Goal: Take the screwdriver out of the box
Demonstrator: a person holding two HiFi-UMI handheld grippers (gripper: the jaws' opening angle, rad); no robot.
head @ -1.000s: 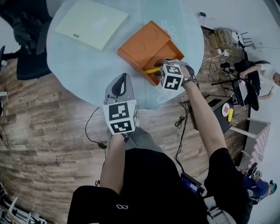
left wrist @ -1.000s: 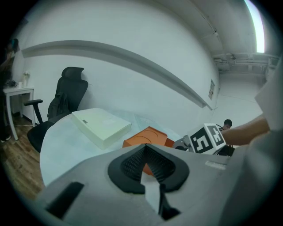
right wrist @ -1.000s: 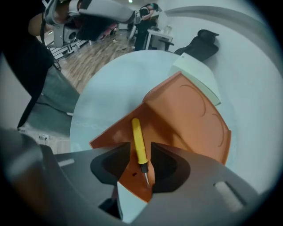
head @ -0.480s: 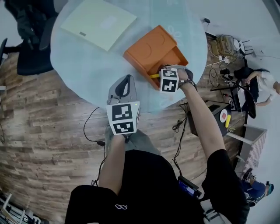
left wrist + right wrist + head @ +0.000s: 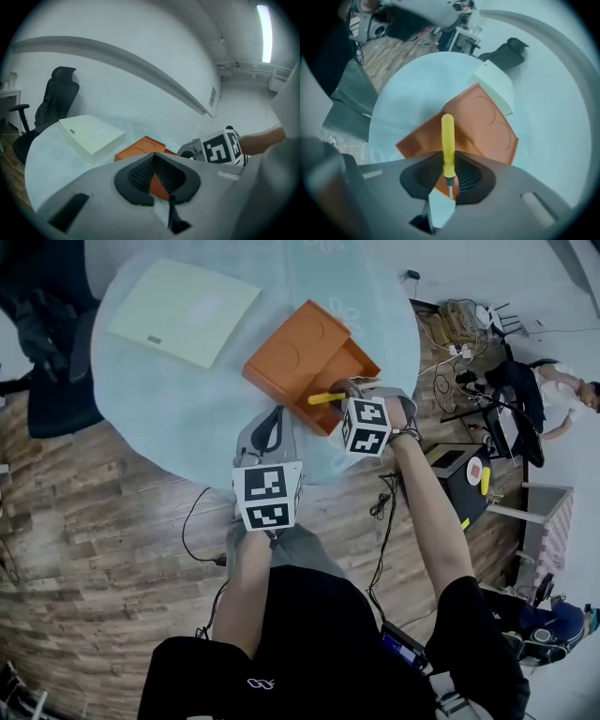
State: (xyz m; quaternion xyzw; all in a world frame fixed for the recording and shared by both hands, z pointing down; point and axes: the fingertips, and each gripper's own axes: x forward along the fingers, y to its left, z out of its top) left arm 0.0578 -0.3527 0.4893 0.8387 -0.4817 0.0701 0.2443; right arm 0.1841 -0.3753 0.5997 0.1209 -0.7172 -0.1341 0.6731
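Note:
The orange box [image 5: 300,352] lies open on the round pale table [image 5: 187,399], its lid flat beside the tray. My right gripper [image 5: 345,390] points steeply down over the box's near corner. Its jaws are closing, with the pads pressing on the yellow-handled screwdriver [image 5: 325,397]. In the right gripper view the screwdriver [image 5: 447,140] stands out from the gripper [image 5: 449,176], lifted above the box [image 5: 483,122]. My left gripper [image 5: 275,418] hovers at the table's near edge, shut and holding nothing. Past that gripper's [image 5: 157,187] jaws, the left gripper view shows the box [image 5: 138,151].
A flat cream-white box [image 5: 183,310] lies on the table's far left. A black office chair [image 5: 47,334] stands left of the table. At the right are cables, a black case [image 5: 459,470] and a person [image 5: 562,390]. A cable trails over the wood floor below the table.
The right jaws have closed on the yellow screwdriver and lifted it a little out of the orange box. The left gripper has shifted slightly at the table's near edge.

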